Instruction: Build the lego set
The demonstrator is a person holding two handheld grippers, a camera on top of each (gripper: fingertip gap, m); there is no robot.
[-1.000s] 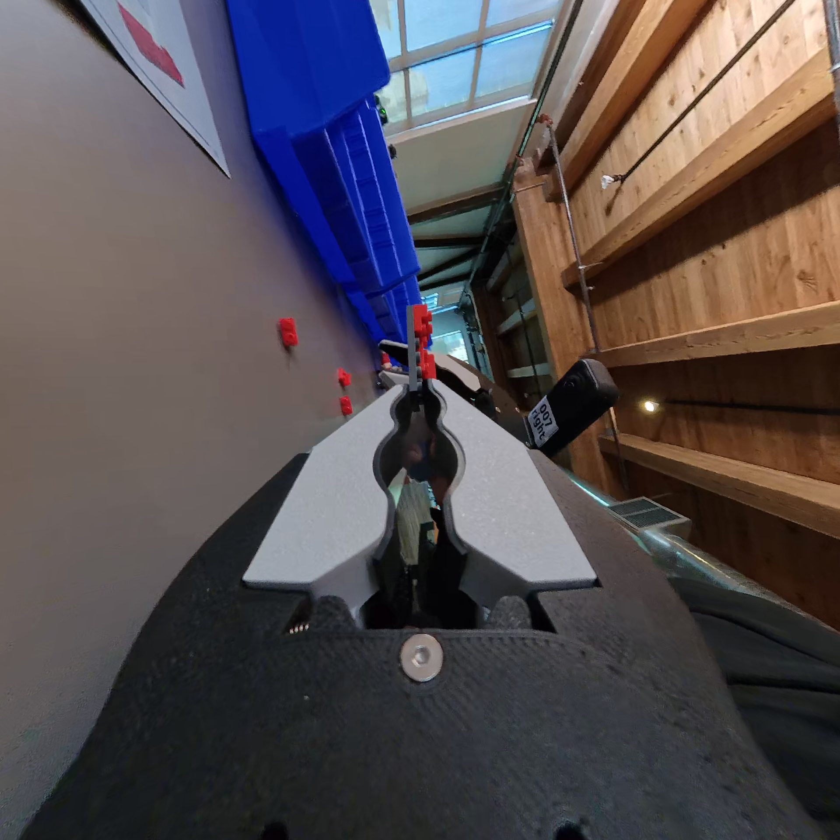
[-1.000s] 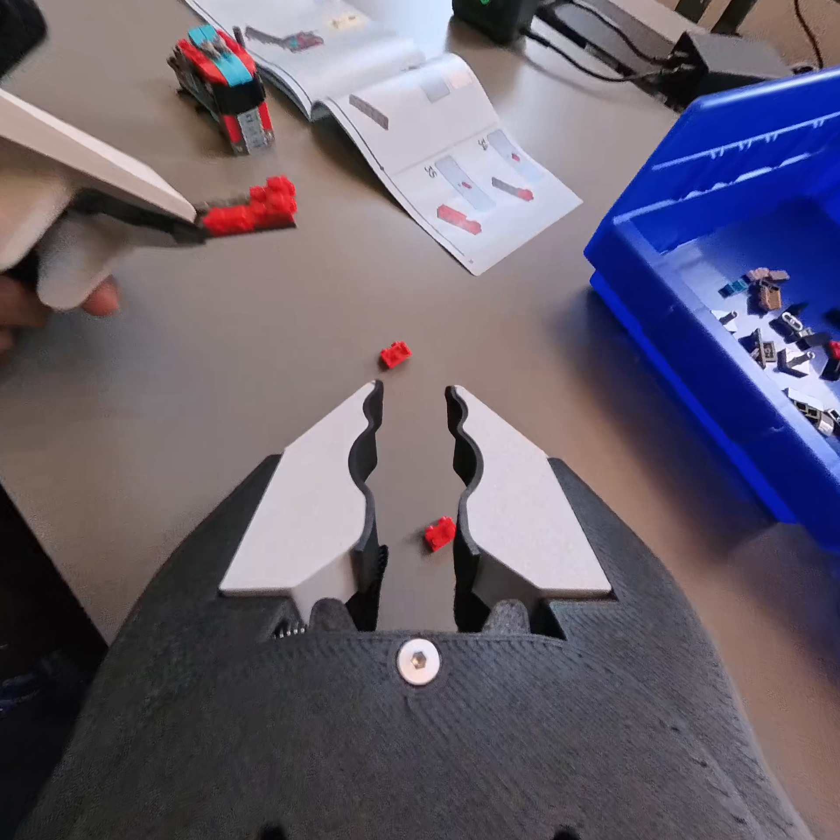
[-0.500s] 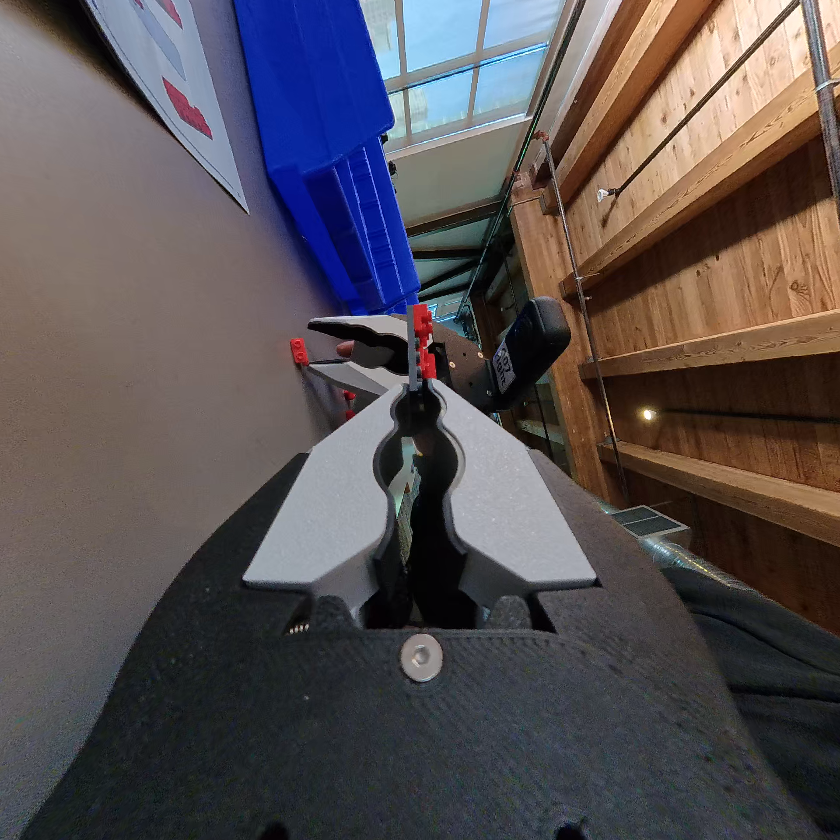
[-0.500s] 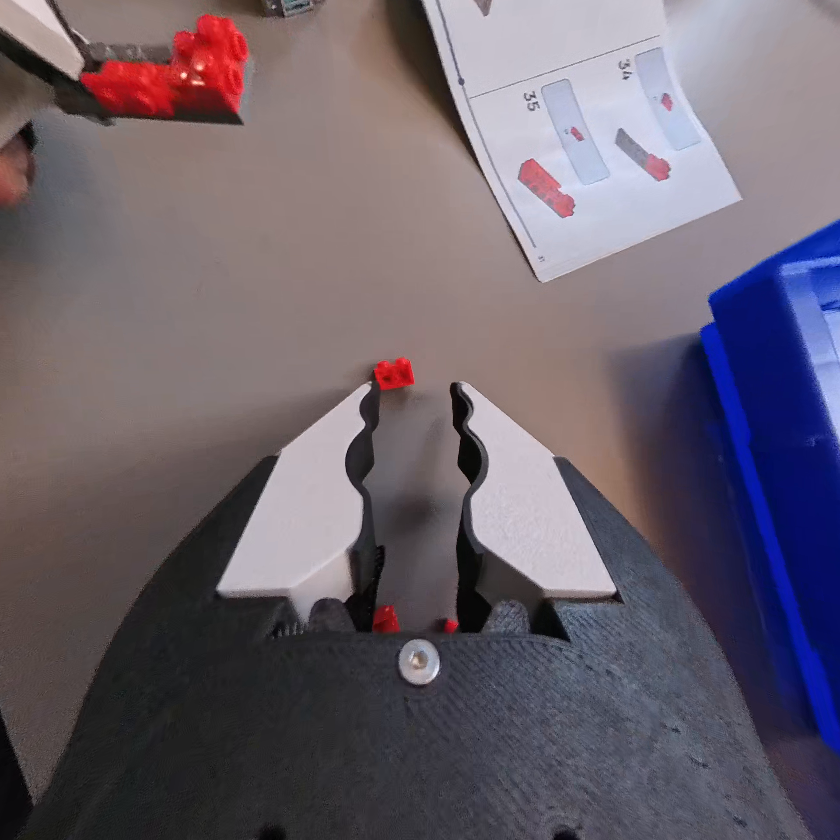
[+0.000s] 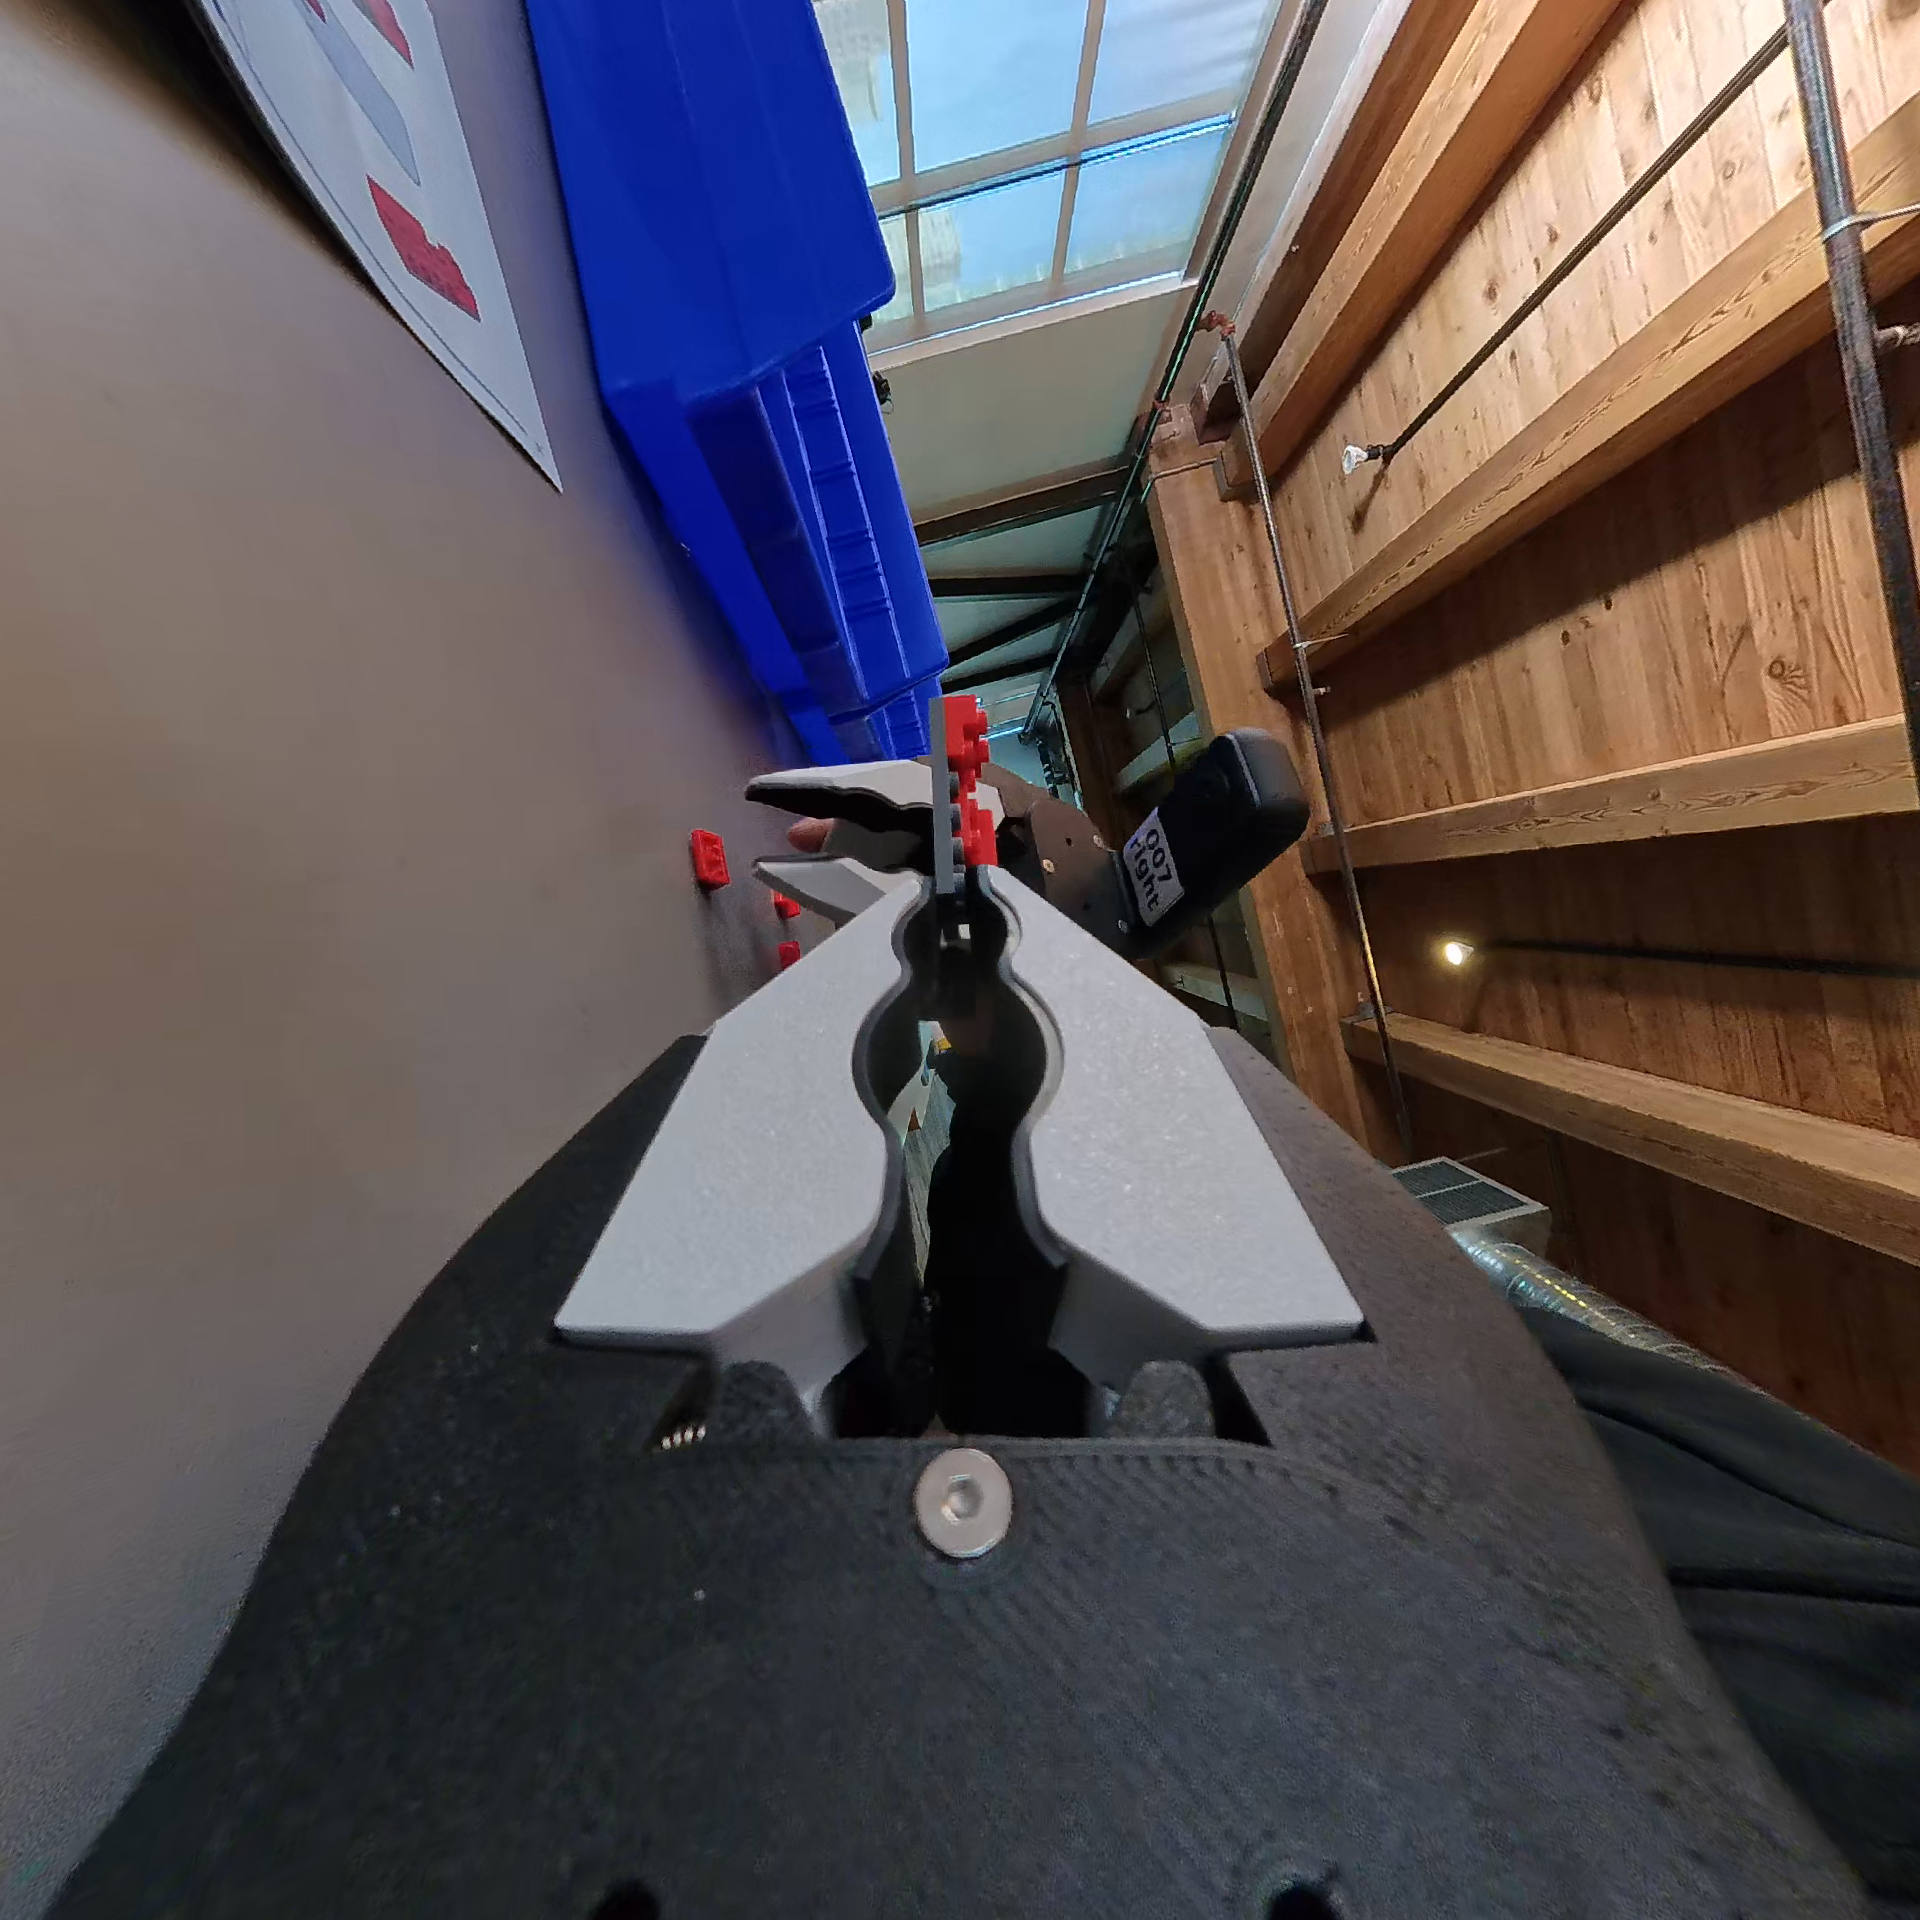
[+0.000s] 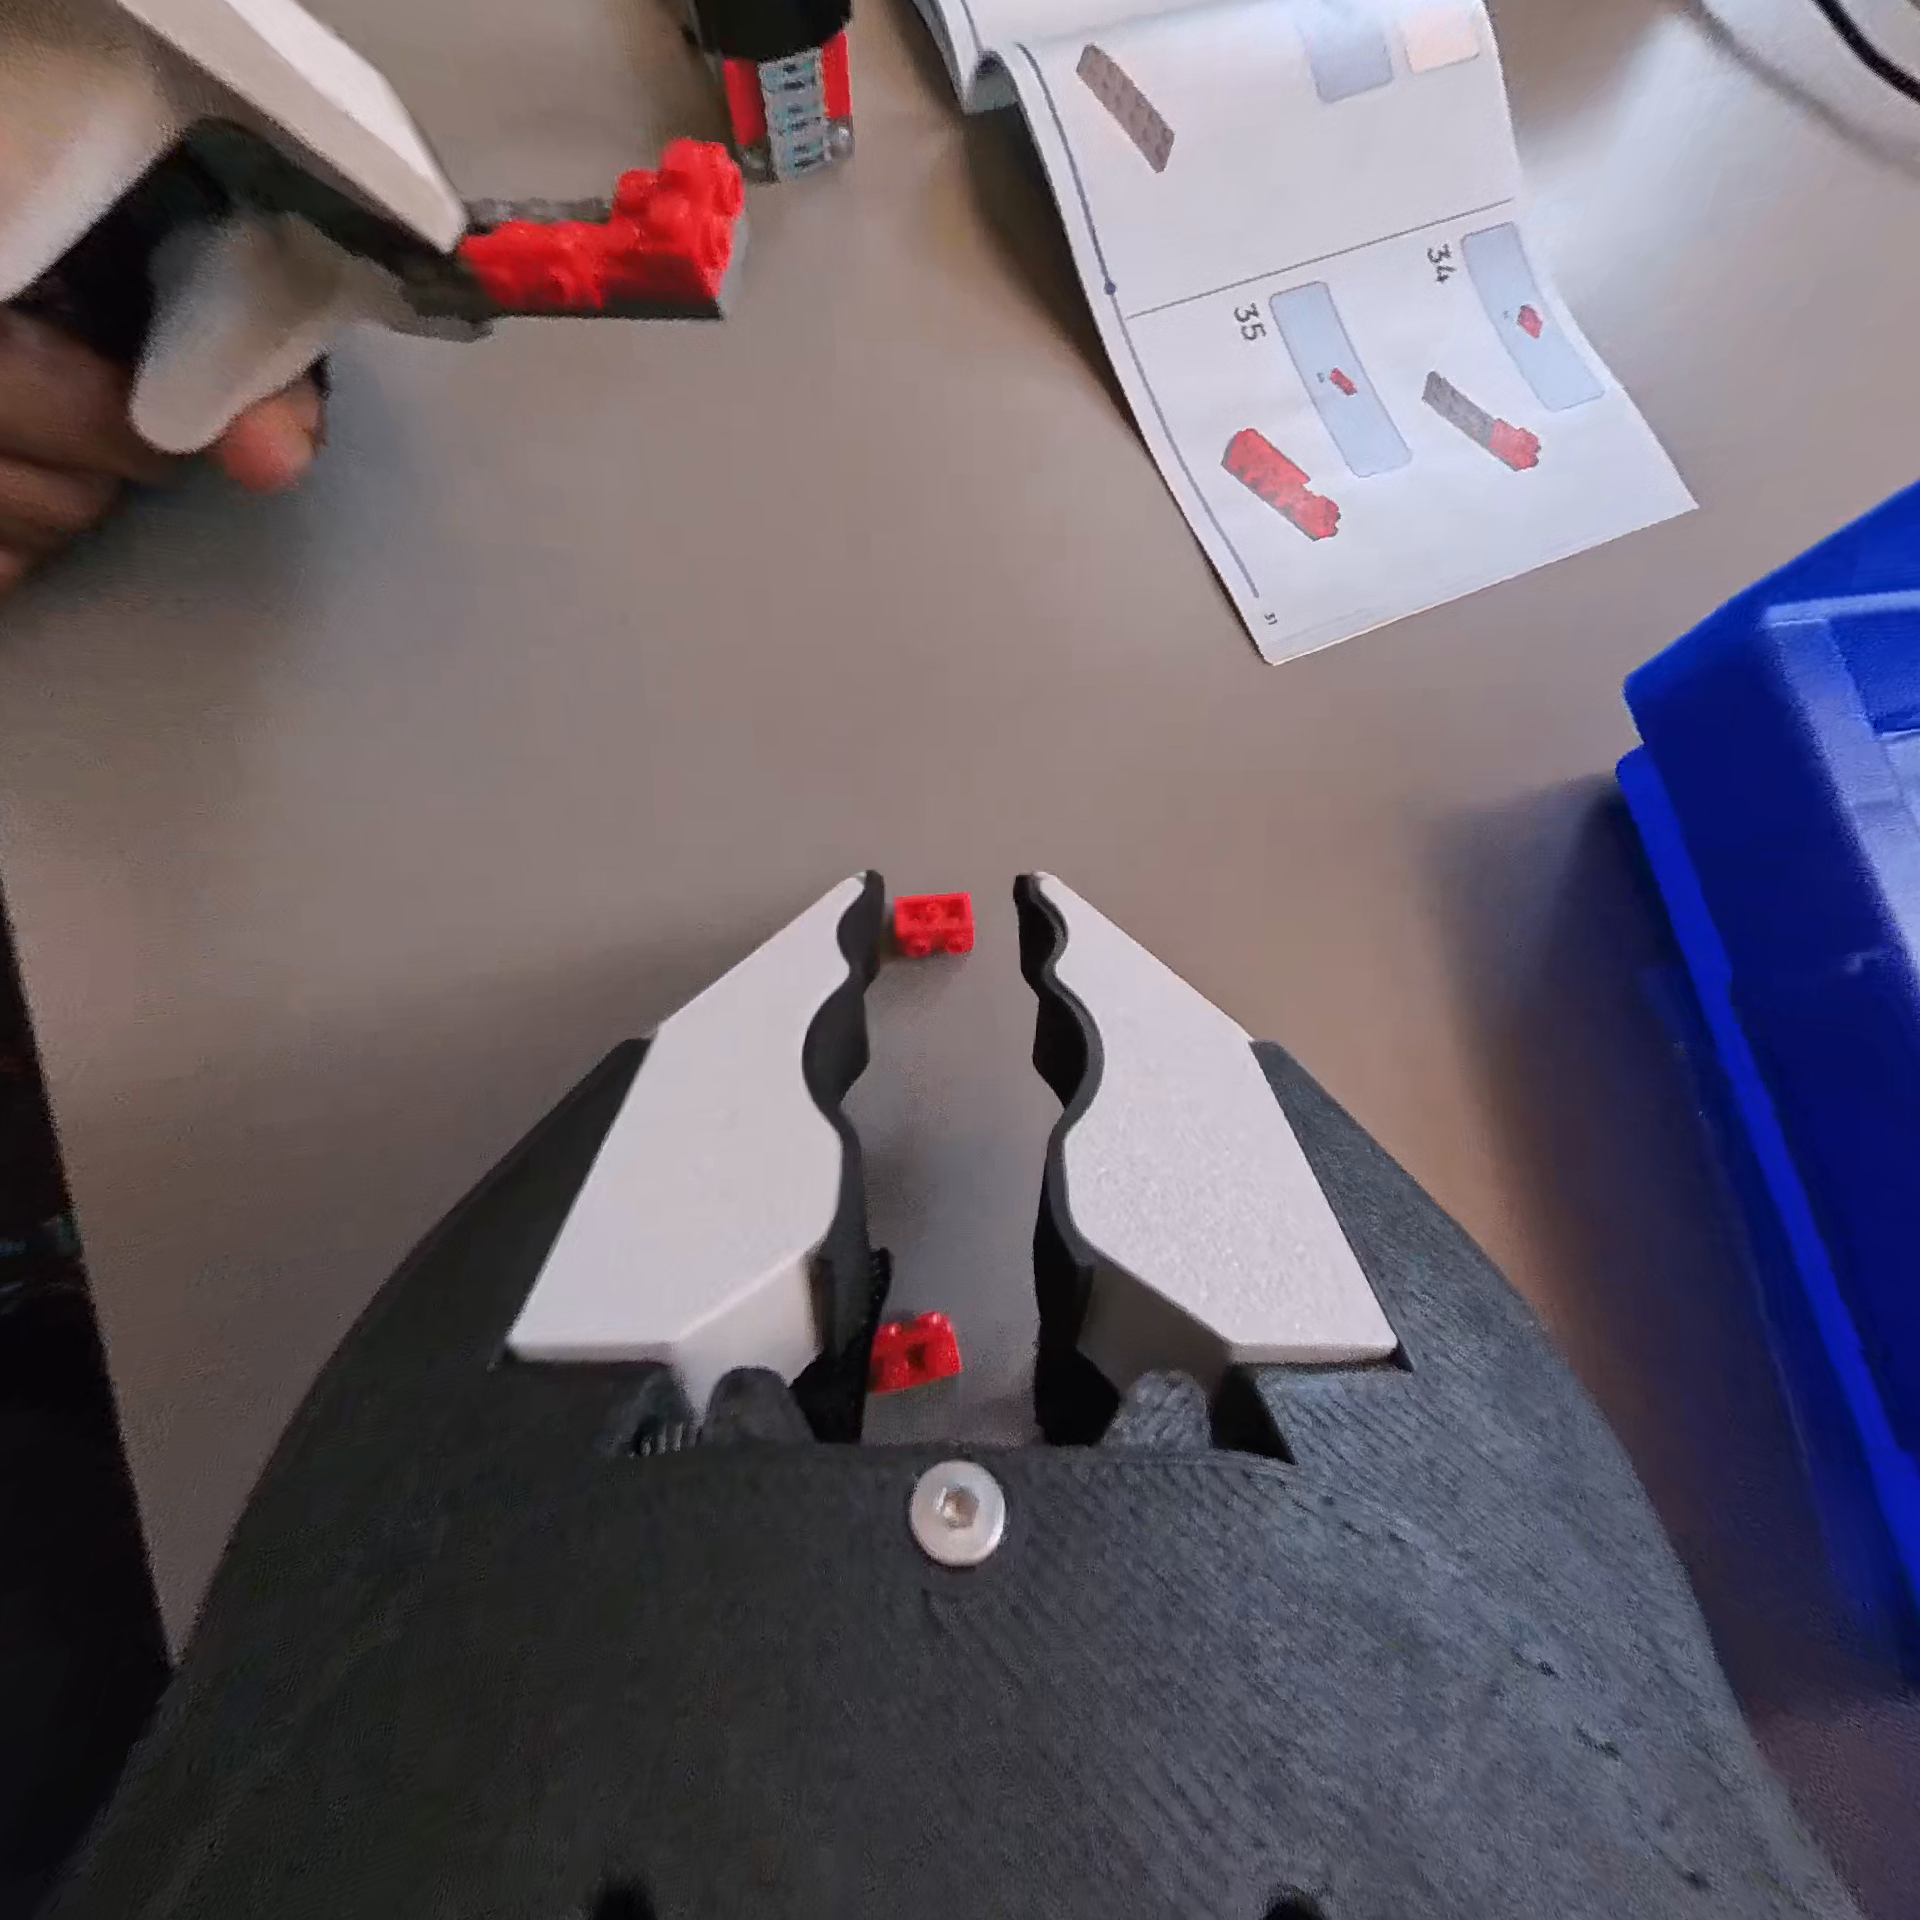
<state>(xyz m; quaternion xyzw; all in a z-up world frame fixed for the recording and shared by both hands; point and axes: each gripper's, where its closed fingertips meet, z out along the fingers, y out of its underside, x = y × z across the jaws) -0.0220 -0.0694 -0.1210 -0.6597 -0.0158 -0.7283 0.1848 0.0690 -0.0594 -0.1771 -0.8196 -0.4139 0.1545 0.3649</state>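
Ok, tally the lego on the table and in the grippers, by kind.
Loose red bricks on the table: 3
Grey-and-red assembly held in the left gripper: 1
Small built model, partly out of frame: 1
Total: 5

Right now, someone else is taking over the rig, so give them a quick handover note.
Left gripper: shut on the grey-and-red assembly, held above the table.
Right gripper: open, low over the table, fingers either side of a small red brick, not yet closed on it.
Second red brick lies on the table farther back between the fingers.
Booklet is open ahead; blue bin sits to the right; a built car sits at the far edge.
Done: assembly partly built. Left: probably grab the brick and fit it on.
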